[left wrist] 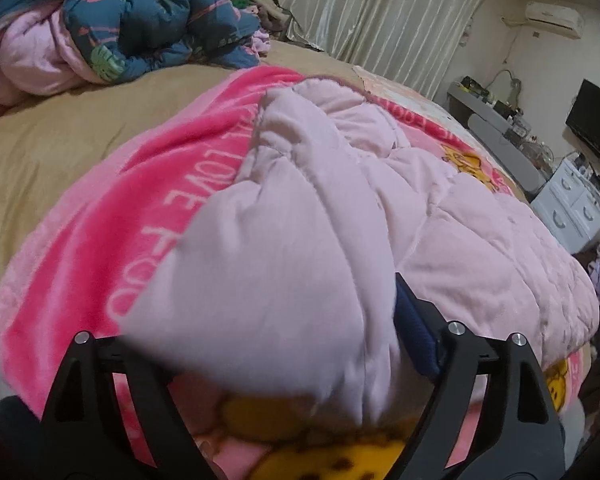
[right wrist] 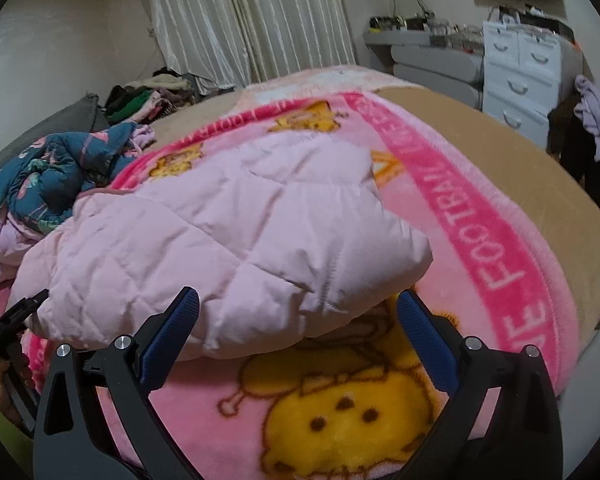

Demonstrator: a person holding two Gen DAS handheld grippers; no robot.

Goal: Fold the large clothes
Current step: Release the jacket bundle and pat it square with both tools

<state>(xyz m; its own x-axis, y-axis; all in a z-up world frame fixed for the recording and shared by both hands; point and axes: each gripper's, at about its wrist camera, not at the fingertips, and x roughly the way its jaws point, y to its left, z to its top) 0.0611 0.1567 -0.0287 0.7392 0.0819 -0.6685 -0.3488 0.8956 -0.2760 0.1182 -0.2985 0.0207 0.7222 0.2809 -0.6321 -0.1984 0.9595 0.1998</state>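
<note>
Your left gripper (left wrist: 284, 360) has its fingers filled with a bunched corner of the pale pink quilted garment (right wrist: 220, 232), lifted to carry a fold, while your right gripper (right wrist: 298, 320) sits with fingers wide around the near hem, the rest lying on the pink blanket (right wrist: 496, 248) covering the bed (right wrist: 512, 148).

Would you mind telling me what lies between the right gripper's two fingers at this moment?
In the right wrist view, the right gripper stands open, and the near edge of the pale pink quilted jacket bulges into the gap between its fingers, lying on the pink cartoon blanket.
</note>
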